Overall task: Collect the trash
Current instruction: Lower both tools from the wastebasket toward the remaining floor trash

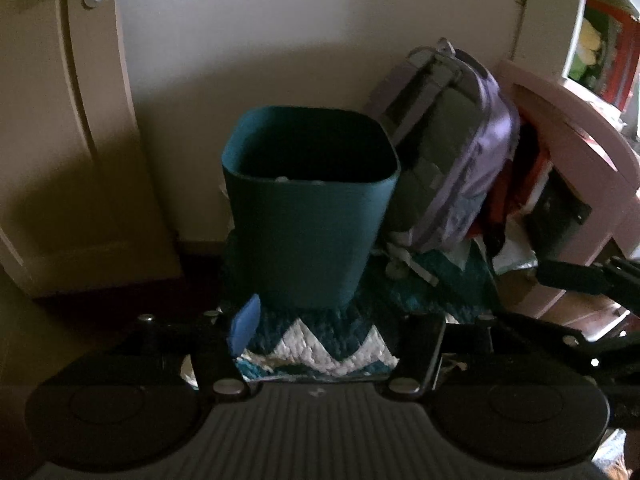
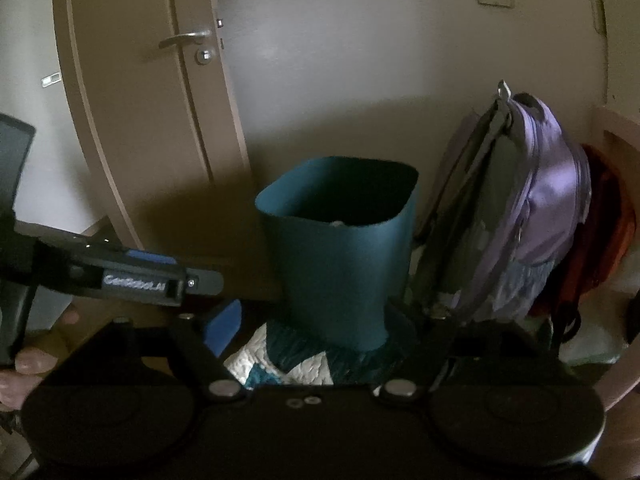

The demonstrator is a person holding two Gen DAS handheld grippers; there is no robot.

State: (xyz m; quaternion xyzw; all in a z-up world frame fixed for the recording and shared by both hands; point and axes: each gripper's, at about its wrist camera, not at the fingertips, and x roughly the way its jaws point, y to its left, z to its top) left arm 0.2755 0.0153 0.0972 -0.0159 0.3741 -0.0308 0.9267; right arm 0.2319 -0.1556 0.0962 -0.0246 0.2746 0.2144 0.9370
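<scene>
A teal square trash bin (image 1: 308, 208) stands on the floor straight ahead of both grippers, also shown in the right wrist view (image 2: 340, 256). Small pale scraps (image 1: 282, 179) peek over its near rim; the rest of the inside is dark. My left gripper (image 1: 336, 328) is open just short of the bin, with nothing between its blue-padded fingers. My right gripper (image 2: 316, 320) is open too and also holds nothing. In the right wrist view the left gripper (image 2: 192, 276) reaches in from the left, beside the bin. Black parts of the right gripper (image 1: 580, 276) show at the right edge of the left wrist view.
A purple and grey backpack (image 1: 460, 140) leans against the wall, touching the bin's right side. A beige door (image 2: 140, 120) is at the left. The bin stands on a teal and white zigzag rug (image 1: 320, 348). Pink furniture (image 1: 580, 140) and a red-orange bag (image 2: 608, 220) crowd the right.
</scene>
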